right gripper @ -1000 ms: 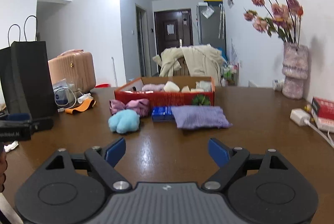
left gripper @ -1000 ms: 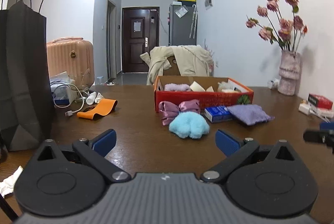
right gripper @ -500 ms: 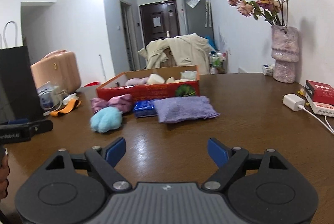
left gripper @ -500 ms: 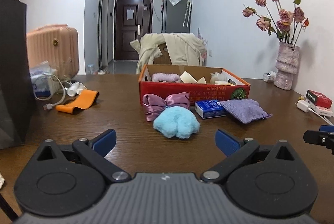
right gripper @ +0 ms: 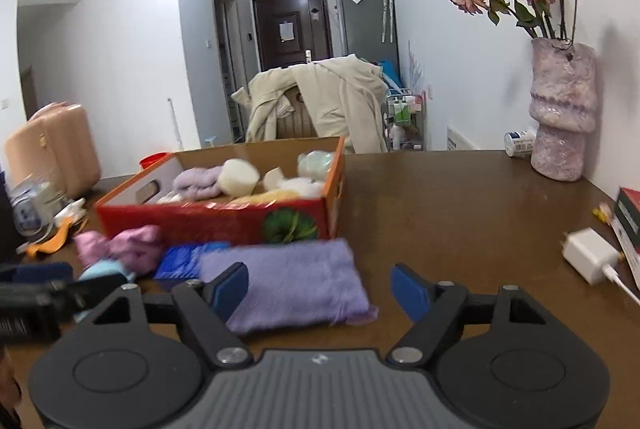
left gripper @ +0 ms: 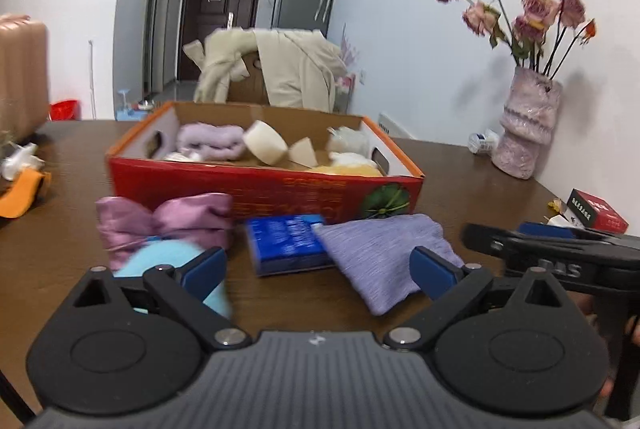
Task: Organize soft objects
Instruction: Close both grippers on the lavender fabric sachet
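The left gripper (left gripper: 318, 265) hangs low over the brown tabletop (left gripper: 472, 189), jaws wide apart and holding nothing. Between its blue pads lie a blue packet (left gripper: 286, 243) and a lilac knitted pouch (left gripper: 384, 253) touching it. A fluffy light-blue toy (left gripper: 160, 261) sits behind the left pad, against a mauve satin bow (left gripper: 160, 221). Beyond stands the red cardboard box (left gripper: 260, 189) (sponges and cloths inside). The right gripper (left gripper: 560, 249) juts in from the tabletop's right edge, its jaws hard to read

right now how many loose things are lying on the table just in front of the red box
4: a pink satin bow at the left, a light blue fluffy ball in front of it, a blue packet in the middle, and a purple knit pouch at the right. More may be hidden.
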